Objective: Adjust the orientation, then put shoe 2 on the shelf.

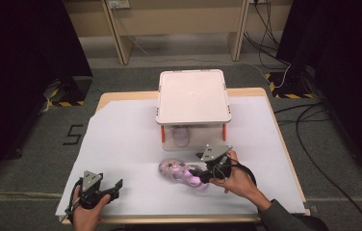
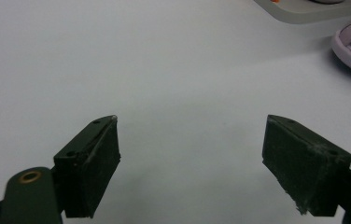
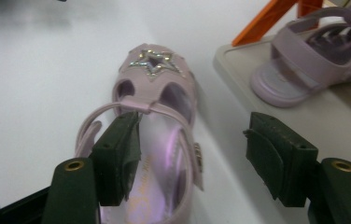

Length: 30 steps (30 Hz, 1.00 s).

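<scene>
A: Where's the sandal?

B: Lilac sandal [image 3: 157, 135] lies flat on the white sheet [image 1: 121, 139], toward the table's near edge, right of centre. Star-decorated toe points toward the left edge.

A: Right gripper?

B: Right gripper [image 3: 192, 156] sits over the heel end, jaws wide apart. One jaw is inside the shoe opening against the ankle strap, the other outside, on the side toward the rack. Not clamped. Real contact with the strap is hard to judge from this angle.

A: Left one?

B: Left gripper [image 2: 190, 163] is near the near-left corner, jaws wide, only bare sheet between them. Well apart from the sandal.

A: Anything else?

B: Second lilac sandal [image 3: 304, 60] sits on the bottom shelf of the white rack [image 1: 193, 96] with orange legs, at the far edge's middle. The rack is just beyond the first sandal.
</scene>
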Motion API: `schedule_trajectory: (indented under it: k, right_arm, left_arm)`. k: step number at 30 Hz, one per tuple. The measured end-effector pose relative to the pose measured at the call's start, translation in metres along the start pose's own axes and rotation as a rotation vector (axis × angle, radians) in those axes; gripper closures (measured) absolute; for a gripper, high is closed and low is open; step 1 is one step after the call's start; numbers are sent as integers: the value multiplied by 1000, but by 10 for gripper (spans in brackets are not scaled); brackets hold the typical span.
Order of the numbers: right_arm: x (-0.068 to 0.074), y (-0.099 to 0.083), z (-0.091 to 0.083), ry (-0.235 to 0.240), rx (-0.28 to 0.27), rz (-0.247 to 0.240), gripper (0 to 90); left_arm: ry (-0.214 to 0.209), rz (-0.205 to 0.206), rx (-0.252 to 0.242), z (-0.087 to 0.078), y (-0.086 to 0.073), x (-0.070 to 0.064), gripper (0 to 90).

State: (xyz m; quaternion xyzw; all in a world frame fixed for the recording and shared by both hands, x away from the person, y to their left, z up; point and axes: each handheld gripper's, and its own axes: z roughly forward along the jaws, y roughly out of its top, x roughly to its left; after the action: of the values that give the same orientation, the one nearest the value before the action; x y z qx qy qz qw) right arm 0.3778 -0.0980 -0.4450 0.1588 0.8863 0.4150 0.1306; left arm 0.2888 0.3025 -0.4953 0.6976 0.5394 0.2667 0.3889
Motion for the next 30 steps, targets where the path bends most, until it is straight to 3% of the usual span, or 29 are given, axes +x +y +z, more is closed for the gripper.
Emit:
schedule_trajectory:
  k: [5,9,14,16,17,22,23,27,30]
  right_arm:
    - [9,1,11,18,7,-55,352]
    - [15,3,21,6,19,-98,351]
    - [19,5,27,6,7,-115,368]
    - [21,8,29,11,0,-141,392]
    - [23,11,33,9,-4,-178,418]
    - [30,15,37,7,-4,-188,500]
    - [33,16,40,-8,17,-185,518]
    - [35,16,42,-34,23,-194,520]
    - [36,17,41,-59,30,-190,619]
  left_arm:
    - [0,4,3,0,0,0,185]
    - [-1,7,10,1,0,-1,185]
    - [-3,7,8,2,0,-1,185]
    - [-5,15,7,2,1,-2,185]
    - [-7,16,7,2,1,-2,185]
    - [-11,11,11,2,-1,-2,184]
    - [-10,14,9,1,-1,-2,184]
    - [-11,12,7,1,-1,-2,185]
    - [-11,17,7,1,0,-3,185]
